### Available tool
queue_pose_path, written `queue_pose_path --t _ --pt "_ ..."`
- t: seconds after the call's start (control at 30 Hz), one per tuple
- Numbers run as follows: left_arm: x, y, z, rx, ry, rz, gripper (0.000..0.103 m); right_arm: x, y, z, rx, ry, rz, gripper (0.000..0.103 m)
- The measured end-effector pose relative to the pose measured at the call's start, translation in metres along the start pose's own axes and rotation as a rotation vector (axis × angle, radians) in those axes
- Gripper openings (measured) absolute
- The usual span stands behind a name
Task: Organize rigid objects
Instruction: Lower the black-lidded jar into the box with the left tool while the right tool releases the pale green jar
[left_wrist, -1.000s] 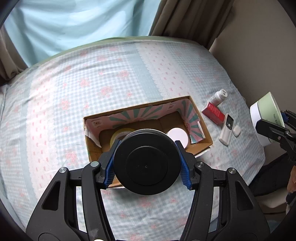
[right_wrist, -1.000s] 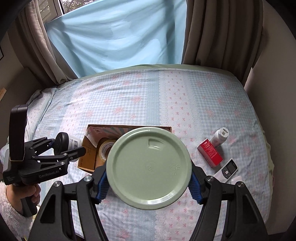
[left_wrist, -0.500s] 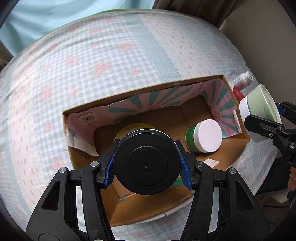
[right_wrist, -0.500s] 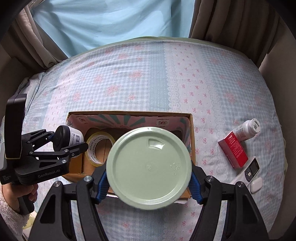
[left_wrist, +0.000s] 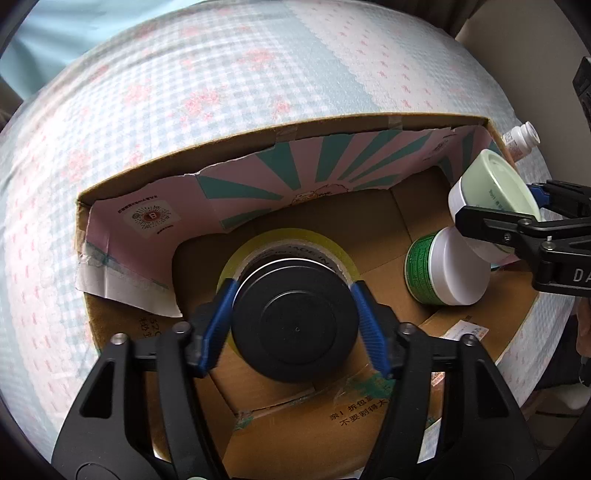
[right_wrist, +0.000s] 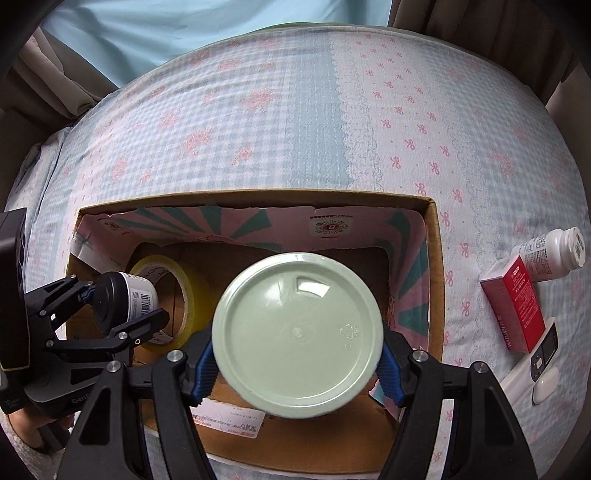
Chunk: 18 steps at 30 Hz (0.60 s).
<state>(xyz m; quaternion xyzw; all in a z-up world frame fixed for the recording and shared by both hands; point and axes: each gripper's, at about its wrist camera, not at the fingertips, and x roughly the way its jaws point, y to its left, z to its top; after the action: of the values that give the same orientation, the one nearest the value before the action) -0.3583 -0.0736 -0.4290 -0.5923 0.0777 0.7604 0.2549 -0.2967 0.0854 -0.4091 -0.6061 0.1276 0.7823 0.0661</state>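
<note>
**Task objects.** We see a round jar with a black lid between the blue pads of the left gripper. It hangs over a roll of yellowish clear tape that lies flat on the floor of an open brown cardboard box. The left jaws have just been opening. The pads stand just beside the lid without pressing on it, so we read this gripper as parted, with the jar between its fingers. The right gripper is closed on a wide white tub with a pale green lid, held over the right half of the same box.

**Left wrist view only.** A green-labelled jar with a white lid lies tilted on the box floor at the right. The pale green tub hangs just above it in the right gripper. From the right wrist that tub hides the green jar entirely.

**Right wrist view only.** Seen from the side, the black-lidded jar has a white body with a barcode, and the left gripper sits at the box's left end. On the checked blue-and-pink bedspread, right of the box, lie a red carton and a white remote control. A white plastic bottle touches the carton's far end. Of these, the left view catches only the bottle.
</note>
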Motion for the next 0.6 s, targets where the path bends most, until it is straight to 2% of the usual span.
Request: queue_pose_path --t 0.03,0.07,0.1,0.13,0.17,0.33,0.47,0.6 --pt "-0.004 -0.002 0.0 0.001 -0.013 -0.033 0.102 0.001 0.0 0.001 -0.005 0.002 -0.006 0.066" --pt "-0.007 -0.005 0.0 0.002 -0.031 -0.048 0.103 0.002 0.0 0.001 -0.005 0.0 -0.016 0.07" --pt "-0.01 -0.008 0.0 0.008 -0.038 -0.045 0.103 -0.001 -0.001 0.002 -0.003 -0.016 -0.024 0.088" --pt "-0.013 -0.01 0.0 0.014 -0.041 -0.036 0.103 -0.004 -0.002 0.003 0.001 -0.039 -0.028 0.099" --pt "-0.014 -0.012 0.0 0.018 -0.038 -0.029 0.103 -0.01 -0.003 0.003 0.006 -0.065 -0.028 0.103" --pt "-0.028 -0.007 -0.003 -0.027 -0.032 -0.043 0.103 -0.027 -0.01 0.0 0.06 -0.082 0.01 0.103" --pt "-0.036 -0.005 -0.013 -0.054 -0.025 -0.041 0.103 -0.034 -0.011 -0.009 0.047 -0.056 -0.019 0.103" --pt "-0.048 -0.005 -0.022 -0.062 -0.04 -0.04 0.103 -0.038 -0.012 -0.015 0.043 -0.031 -0.01 0.103"
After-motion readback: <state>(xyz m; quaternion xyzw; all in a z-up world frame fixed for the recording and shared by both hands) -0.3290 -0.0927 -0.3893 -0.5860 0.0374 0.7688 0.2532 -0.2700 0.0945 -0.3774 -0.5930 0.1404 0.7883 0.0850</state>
